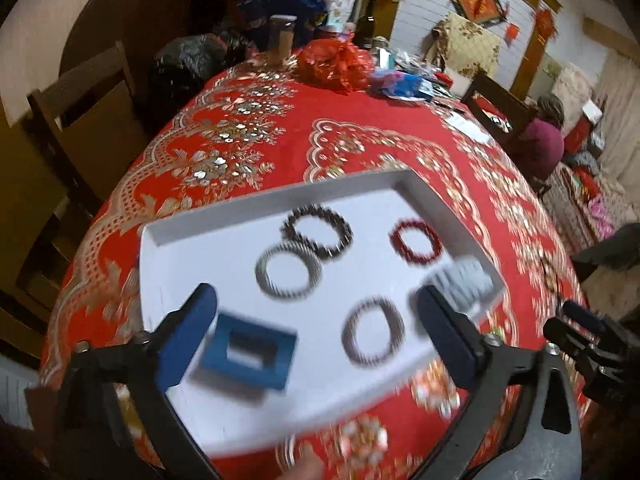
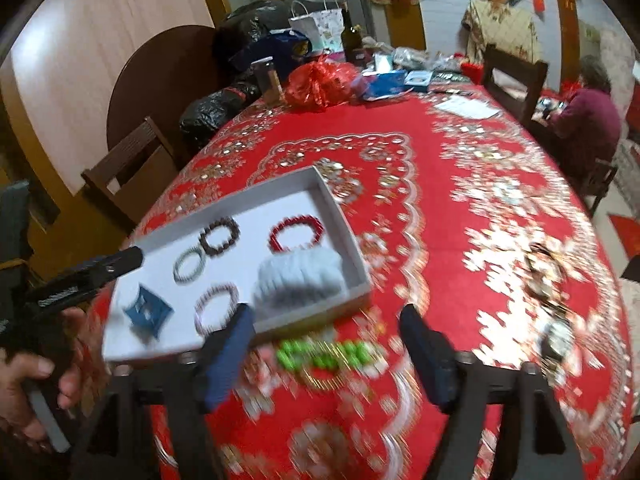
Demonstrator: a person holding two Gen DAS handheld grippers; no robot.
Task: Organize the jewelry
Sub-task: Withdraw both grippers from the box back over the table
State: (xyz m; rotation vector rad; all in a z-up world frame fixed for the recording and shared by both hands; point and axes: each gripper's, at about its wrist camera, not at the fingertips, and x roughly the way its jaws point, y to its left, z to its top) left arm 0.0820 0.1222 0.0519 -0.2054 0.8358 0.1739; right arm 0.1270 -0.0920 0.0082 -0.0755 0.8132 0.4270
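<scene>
Though angled downward, both claws (image 1: 316,328) (image 2: 332,344) agape.

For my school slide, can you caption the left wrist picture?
Open tongs above a white tray of bead bracelets and a blue clip on a red tablecloth.

Red patterned tablecloth (image 2: 400,208) — dark bottle (image 2: 352,40), red foil bundle (image 2: 320,84) at far end; wooden chair (image 2: 132,160) beside table.

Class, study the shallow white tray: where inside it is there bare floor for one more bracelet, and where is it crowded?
In the shallow white tray, bare floor lies along the far wall, beyond the black beaded bracelet, and at the left, beside the grey bracelet. Those two bracelets overlap mid-tray, and the dark red bracelet sits close to the pale grey ribbed holder: crowded.
</scene>
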